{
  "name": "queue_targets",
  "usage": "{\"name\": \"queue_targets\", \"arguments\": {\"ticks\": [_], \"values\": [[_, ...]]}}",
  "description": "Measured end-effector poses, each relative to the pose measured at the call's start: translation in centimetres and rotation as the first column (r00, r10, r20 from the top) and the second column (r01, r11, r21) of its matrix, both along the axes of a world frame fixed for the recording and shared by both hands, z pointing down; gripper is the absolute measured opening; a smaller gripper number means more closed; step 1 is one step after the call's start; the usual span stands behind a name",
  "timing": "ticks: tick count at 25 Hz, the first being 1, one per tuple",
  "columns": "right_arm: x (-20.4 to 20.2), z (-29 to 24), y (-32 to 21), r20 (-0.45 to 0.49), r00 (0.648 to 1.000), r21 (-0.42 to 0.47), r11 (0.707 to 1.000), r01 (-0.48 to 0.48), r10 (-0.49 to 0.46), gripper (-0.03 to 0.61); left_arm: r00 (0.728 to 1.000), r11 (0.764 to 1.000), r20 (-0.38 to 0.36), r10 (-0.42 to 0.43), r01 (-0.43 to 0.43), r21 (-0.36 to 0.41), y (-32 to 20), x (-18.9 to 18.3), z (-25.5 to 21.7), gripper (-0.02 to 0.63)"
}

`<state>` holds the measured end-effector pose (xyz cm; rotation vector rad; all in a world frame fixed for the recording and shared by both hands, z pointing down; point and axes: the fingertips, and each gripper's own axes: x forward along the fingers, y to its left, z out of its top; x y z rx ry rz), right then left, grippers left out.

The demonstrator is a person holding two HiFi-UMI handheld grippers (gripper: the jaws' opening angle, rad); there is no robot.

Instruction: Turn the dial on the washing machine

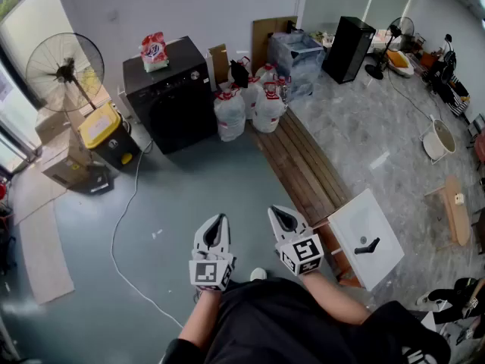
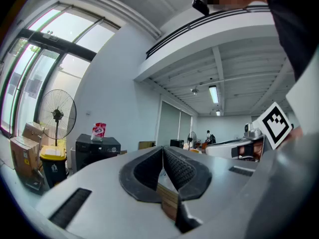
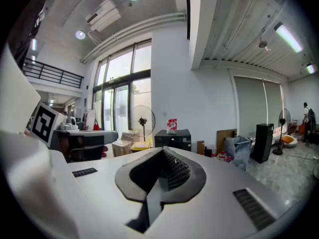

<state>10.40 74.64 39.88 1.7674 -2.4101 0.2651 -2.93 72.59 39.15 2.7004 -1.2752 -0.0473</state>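
The black washing machine [image 1: 173,89] stands against the far wall, a red and white bag [image 1: 154,51] on its top. A small pale dial [image 1: 195,75] shows on its front right. It also appears far off in the left gripper view [image 2: 97,151] and the right gripper view [image 3: 172,139]. My left gripper [image 1: 220,221] and right gripper [image 1: 277,213] are held side by side close to my body, well short of the machine. Both are shut with nothing between the jaws.
A standing fan [image 1: 64,72] and a yellow-lidded bin [image 1: 106,133] sit left of the machine. White jugs [image 1: 246,108] stand to its right. A white cable [image 1: 121,222] trails over the floor. Wooden boards [image 1: 303,169] and a white sink [image 1: 367,237] lie on the right.
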Motion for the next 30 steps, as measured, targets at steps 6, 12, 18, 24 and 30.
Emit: {"name": "queue_targets", "arguments": {"ticks": [6, 12, 18, 24, 30], "values": [[0.7, -0.7, -0.4, 0.029, 1.000, 0.033, 0.999, -0.001, 0.000, -0.002, 1.000, 1.000, 0.013, -0.014, 0.013, 0.007, -0.2, -0.1, 0.0, 0.005], [0.3, -1.4, 0.0, 0.056, 0.998, 0.087, 0.996, 0.036, -0.040, -0.002, 1.000, 1.000, 0.011, -0.012, 0.012, 0.000, 0.0, -0.4, 0.3, 0.005], [1.2, -0.5, 0.3, 0.050, 0.998, 0.061, 0.998, 0.026, -0.029, 0.000, 1.000, 1.000, 0.009, -0.010, 0.010, -0.001, 0.4, 0.1, 0.5, 0.005], [1.9, 0.1, 0.3, 0.049, 0.999, 0.043, 0.999, 0.016, -0.018, 0.131, 1.000, 1.000, -0.006, -0.026, 0.026, -0.014, 0.5, 0.0, 0.5, 0.102], [3.1, 0.5, 0.5, 0.066, 0.997, 0.035, 0.999, 0.035, -0.037, 0.169, 1.000, 0.999, 0.007, -0.030, 0.030, -0.020, 0.7, 0.8, 1.1, 0.195]]}}
